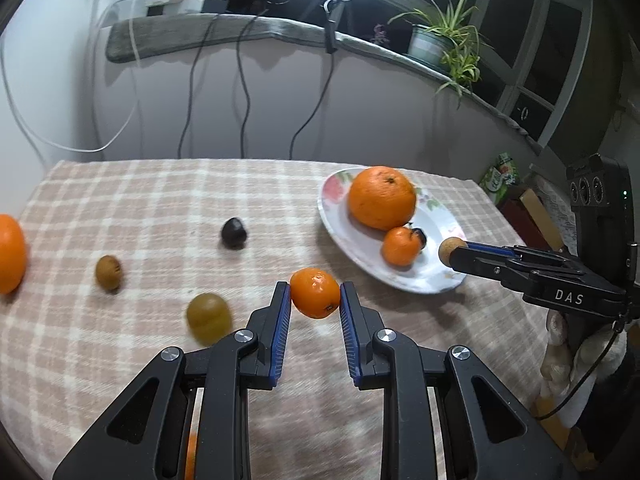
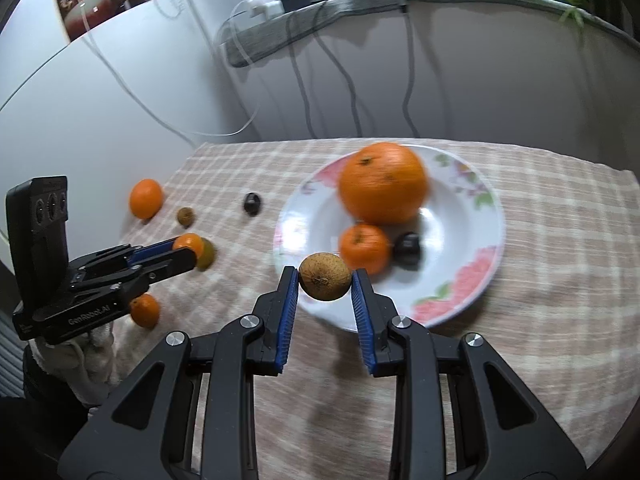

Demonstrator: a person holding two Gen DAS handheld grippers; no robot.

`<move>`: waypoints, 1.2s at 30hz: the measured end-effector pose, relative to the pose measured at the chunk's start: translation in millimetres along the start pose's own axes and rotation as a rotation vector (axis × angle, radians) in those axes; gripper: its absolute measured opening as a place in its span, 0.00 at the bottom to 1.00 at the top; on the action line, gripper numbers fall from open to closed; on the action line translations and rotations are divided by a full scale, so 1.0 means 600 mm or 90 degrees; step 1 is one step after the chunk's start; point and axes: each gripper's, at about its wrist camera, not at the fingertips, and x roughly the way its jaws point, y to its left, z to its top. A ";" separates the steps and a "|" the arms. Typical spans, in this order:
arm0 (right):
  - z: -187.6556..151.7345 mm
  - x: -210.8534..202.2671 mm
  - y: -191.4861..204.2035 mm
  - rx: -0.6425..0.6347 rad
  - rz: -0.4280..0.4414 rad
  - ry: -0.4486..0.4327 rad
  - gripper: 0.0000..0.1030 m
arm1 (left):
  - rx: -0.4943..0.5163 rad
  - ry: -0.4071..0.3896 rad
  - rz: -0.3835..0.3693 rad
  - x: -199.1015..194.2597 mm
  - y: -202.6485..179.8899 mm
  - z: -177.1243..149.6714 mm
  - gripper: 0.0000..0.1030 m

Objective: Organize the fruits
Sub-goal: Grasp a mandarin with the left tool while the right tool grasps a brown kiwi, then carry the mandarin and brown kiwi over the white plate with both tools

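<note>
Showing both grippers loaded for transfer: the left gripper (image 1: 315, 294) clamps a small mandarin (image 1: 315, 293) above the checked counter (image 1: 160, 208), while the right gripper (image 2: 325, 282) clamps a brown kiwi-like fruit (image 2: 325, 282) at the near rim of the floral plate (image 2: 460, 280), presumably the collection point since it already holds a large orange (image 2: 383, 183).

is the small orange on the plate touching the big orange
Cannot tell. In the left wrist view the small orange overlaps the big orange's lower edge; in the right wrist view motion blur smears where they meet. Neither shows plain contact or a gap on the plate.
</note>
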 end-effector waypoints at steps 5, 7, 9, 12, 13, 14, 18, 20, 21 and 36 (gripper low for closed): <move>0.000 -0.011 -0.028 0.011 -0.028 -0.009 0.28 | 0.011 0.003 -0.015 0.021 -0.021 0.014 0.22; -0.001 -0.014 -0.037 0.012 -0.039 -0.011 0.28 | 0.014 0.004 -0.019 0.027 -0.027 0.017 0.22; 0.000 -0.015 -0.044 0.014 -0.047 -0.013 0.28 | 0.018 0.005 -0.022 0.033 -0.035 0.021 0.22; 0.001 -0.015 -0.053 0.018 -0.049 -0.012 0.28 | 0.024 0.007 -0.026 0.044 -0.046 0.028 0.22; 0.001 -0.014 -0.055 0.016 -0.053 -0.012 0.28 | 0.025 0.008 -0.025 0.047 -0.048 0.029 0.22; 0.002 -0.014 -0.056 0.015 -0.056 -0.013 0.28 | 0.027 0.010 -0.026 0.051 -0.050 0.030 0.22; 0.001 -0.011 -0.059 0.019 -0.060 -0.013 0.28 | 0.030 0.017 -0.025 0.065 -0.055 0.033 0.22; 0.001 -0.010 -0.060 0.018 -0.063 -0.013 0.28 | 0.031 0.019 -0.024 0.069 -0.057 0.033 0.22; 0.001 -0.010 -0.060 0.017 -0.063 -0.013 0.28 | 0.031 0.020 -0.024 0.071 -0.057 0.033 0.22; 0.003 -0.003 -0.056 0.011 -0.080 -0.010 0.28 | 0.032 0.025 -0.025 0.085 -0.058 0.039 0.22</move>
